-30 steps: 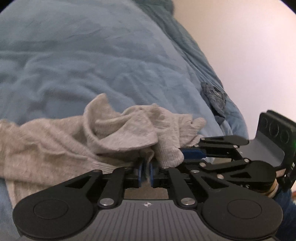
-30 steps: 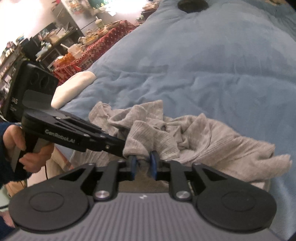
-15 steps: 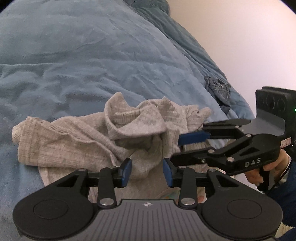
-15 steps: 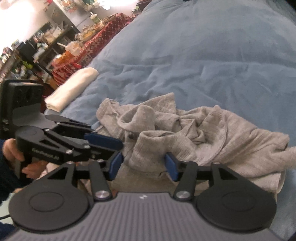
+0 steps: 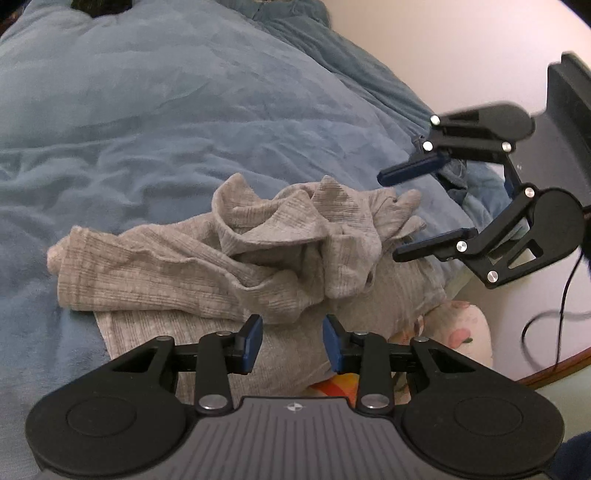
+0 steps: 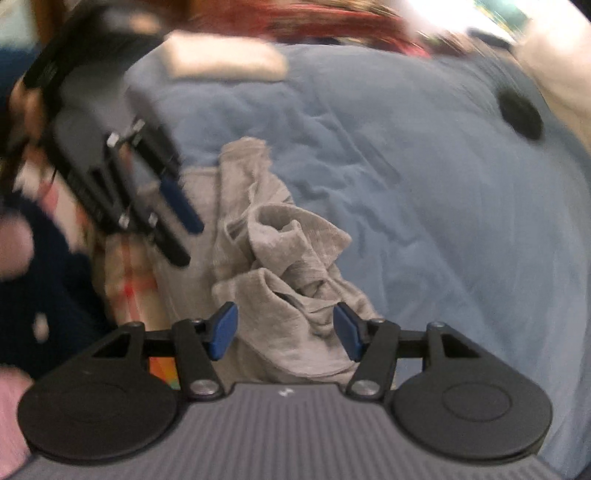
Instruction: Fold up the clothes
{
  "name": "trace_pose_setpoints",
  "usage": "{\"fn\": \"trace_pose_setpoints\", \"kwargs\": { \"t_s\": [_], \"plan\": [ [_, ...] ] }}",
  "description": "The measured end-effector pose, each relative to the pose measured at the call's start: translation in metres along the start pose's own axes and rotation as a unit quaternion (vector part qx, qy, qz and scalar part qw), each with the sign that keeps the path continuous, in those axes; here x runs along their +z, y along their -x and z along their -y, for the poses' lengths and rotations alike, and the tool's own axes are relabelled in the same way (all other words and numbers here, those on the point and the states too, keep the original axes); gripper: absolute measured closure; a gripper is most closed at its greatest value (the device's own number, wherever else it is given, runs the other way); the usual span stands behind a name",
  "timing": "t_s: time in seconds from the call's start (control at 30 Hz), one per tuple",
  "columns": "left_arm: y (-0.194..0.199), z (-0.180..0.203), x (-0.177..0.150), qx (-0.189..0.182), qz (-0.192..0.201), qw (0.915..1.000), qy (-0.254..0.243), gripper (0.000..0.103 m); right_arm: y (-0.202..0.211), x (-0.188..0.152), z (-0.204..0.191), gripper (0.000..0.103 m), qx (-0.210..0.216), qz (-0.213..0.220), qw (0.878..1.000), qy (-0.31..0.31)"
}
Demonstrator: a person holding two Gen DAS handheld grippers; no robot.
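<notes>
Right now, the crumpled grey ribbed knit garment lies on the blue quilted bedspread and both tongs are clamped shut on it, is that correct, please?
Not quite. The crumpled grey ribbed knit garment does lie on the blue quilted bedspread, but neither pair of tongs is clamped on it: the left wrist view shows the left tongs and the right tongs open, their pads off the cloth.

Bedcover: a blue quilted duvet (image 5: 192,122) is spreading across most of both views, lying rumpled in soft creases.
Wall: a pale, plain wall (image 5: 424,48) is rising behind the bed's far edge.
Cable: a thin black cable (image 5: 554,325) is looping near the wall in the left wrist view.
Dark disc: a round black object (image 6: 520,115) is sitting on the duvet, blurred.
Cream bundle: a pale folded bundle (image 6: 225,59) is lying at the duvet's edge.
Red cloth: a blurred red patterned cloth (image 6: 332,18) is showing beyond the bed.
</notes>
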State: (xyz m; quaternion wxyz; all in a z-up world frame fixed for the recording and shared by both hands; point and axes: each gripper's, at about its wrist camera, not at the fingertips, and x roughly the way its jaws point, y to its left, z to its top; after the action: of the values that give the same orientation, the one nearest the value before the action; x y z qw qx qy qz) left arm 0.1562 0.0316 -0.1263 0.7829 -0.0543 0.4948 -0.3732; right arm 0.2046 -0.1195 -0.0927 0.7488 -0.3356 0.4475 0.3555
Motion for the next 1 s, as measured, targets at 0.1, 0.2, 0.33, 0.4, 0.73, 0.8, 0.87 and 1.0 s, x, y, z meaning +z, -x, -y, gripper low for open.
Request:
{"fn": "trace_pose_setpoints", "kwargs": {
  "t_s": [0.1,0.2,0.33,0.4,0.73,0.8,0.87,1.0],
  "plan": [
    [0.003,0.009,0.001,0.03,0.001,0.9995,0.001,0.069,0.001,0.004,-0.016,0.041,0.001,-0.007,0.992,0.126],
    [0.002,0.019,0.001,0.101,-0.004,0.9948,0.001,0.069,-0.003,0.008,-0.032,0.041,0.009,-0.019,0.971,0.239],
    [0.006,0.026,-0.004,0.15,-0.028,0.9881,0.015,0.069,-0.015,0.009,-0.052,0.042,0.022,-0.032,0.926,0.376],
    [0.009,0.03,-0.008,0.159,-0.04,0.9864,0.017,0.069,-0.02,0.008,-0.06,0.044,0.028,-0.031,0.9,0.434],
    [0.006,0.039,-0.026,0.154,-0.052,0.9864,0.028,0.068,-0.06,0.01,-0.081,0.051,0.046,-0.108,0.762,0.637],
    [0.004,0.037,-0.026,0.144,-0.053,0.9875,0.034,0.067,-0.068,0.008,-0.081,0.051,0.05,-0.129,0.743,0.654],
    [0.005,0.033,-0.026,0.142,-0.053,0.9877,0.039,0.067,-0.076,0.008,-0.081,0.054,0.054,-0.148,0.736,0.659],
    [0.007,0.029,-0.024,0.147,-0.05,0.9871,0.038,0.067,-0.089,0.024,-0.071,0.091,0.048,-0.17,0.797,0.577]
  ]
}}
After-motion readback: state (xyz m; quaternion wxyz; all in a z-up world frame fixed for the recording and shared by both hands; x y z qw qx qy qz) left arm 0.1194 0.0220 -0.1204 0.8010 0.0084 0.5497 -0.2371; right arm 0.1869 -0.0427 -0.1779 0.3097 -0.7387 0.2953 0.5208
